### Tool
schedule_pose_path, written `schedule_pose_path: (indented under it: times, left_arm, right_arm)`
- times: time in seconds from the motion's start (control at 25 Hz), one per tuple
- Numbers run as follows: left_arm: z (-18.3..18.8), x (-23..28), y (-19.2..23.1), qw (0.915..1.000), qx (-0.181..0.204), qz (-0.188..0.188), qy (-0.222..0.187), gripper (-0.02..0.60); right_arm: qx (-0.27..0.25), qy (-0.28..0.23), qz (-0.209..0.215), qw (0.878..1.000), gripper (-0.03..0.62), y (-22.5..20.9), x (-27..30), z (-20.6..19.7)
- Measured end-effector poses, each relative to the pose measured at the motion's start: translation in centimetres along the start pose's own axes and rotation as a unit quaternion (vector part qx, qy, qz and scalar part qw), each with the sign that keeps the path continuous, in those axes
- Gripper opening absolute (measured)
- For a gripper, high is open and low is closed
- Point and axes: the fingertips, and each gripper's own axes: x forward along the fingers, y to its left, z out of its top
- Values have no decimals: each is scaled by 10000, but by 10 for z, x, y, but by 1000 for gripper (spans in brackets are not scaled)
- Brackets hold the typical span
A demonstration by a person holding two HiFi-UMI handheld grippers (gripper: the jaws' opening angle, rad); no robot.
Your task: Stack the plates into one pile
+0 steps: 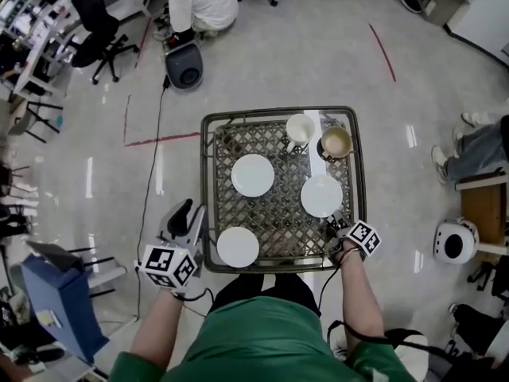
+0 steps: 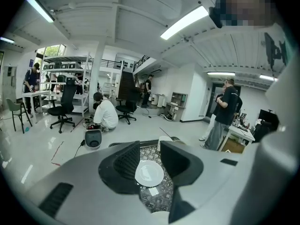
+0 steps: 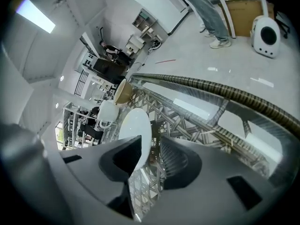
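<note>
Nothing was piled yet: three round white ceramic plates were lying apart on the grey metal lattice table (image 1: 205, 197). The nearest plate (image 1: 238, 247), at the near left, was close to the near rail, so a careless sweep of the left gripper (image 1: 188, 213) could've knocked it against the frame. The bigger worry was the right gripper (image 3: 150, 144). It only had the thin near rim of the right-hand plate (image 1: 321, 195) reaching into its gap, and the jaws were apart, not clamped on it. A shallow bite there could let the plate tip or slip and clatter down on the lattice. Swinging it toward the middle plate (image 1: 253, 175) could also clip the white mug (image 1: 300, 128) or the tan bowl (image 1: 336, 142) at the far side. Pose-wise, the left gripper hung just off the table's near-left edge, jaws wide and empty, aimed slightly down. The right one was at the near-right corner, angled down more steeply and rolled on its side to straddle that rim.
</note>
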Motion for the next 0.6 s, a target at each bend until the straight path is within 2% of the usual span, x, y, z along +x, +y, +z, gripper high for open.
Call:
schedule_pose_path:
  times: [0.12,0.4,0.6]
  left_arm:
    - [-1,-3,4,10000,-53,80,-17,146]
    - [-3,-11,10,9994,-210,262,-71,146]
    - [-3,-21,15,9984,-327,449,-140,146]
  right_arm:
    - [106,-49,22,9999,117,-6,3,-2]
    - [140,-70,334,9993,110,7,23,2]
    - [-192,54,97,9998,58,11,34,3]
